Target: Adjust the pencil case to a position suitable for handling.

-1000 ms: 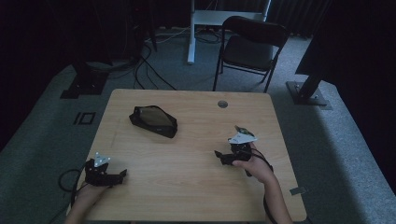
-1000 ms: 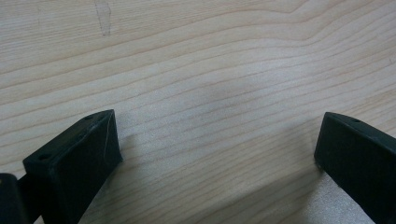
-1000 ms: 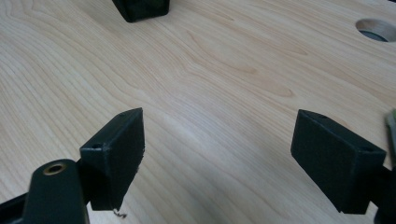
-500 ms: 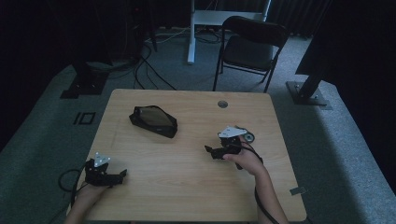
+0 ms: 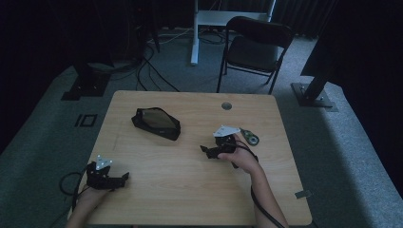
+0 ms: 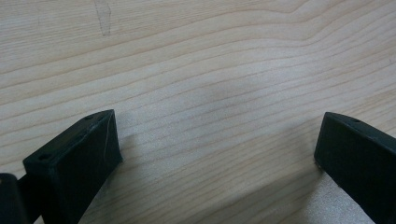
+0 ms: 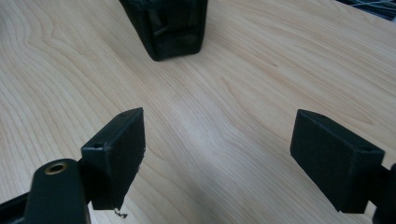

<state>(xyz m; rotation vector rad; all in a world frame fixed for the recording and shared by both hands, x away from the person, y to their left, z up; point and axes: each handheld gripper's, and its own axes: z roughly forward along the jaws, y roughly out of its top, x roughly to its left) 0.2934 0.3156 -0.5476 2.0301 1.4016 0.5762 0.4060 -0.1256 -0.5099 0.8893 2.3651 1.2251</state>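
At the near left corner of the table (image 5: 190, 199) the left gripper (image 5: 124, 176) rests low over bare wood, its jaws spread wide with nothing between them, as the left gripper view confirms. Farther in and right of centre, the right gripper (image 5: 204, 149) is held just above the tabletop by the person's right hand (image 5: 242, 159), its jaws likewise spread apart and empty, tips pointing toward the left and slightly away. Beyond it, on the far left-centre part of the table, lies the black pouch (image 5: 156, 123), flat, its long axis running diagonally from far left to near right. In the right gripper view the pouch's near end (image 7: 167, 25) sits straight ahead of the open jaws, a little left of the midline, still apart from them with bare wood between. So the right gripper is clearly the nearer of the two and already aimed at the pouch; the reach looks to run along the pouch's length toward its near-right end. A small round metal piece (image 5: 251, 138) lies just behind the right gripper, and a dark folding chair (image 5: 254, 47) stands past the far edge.
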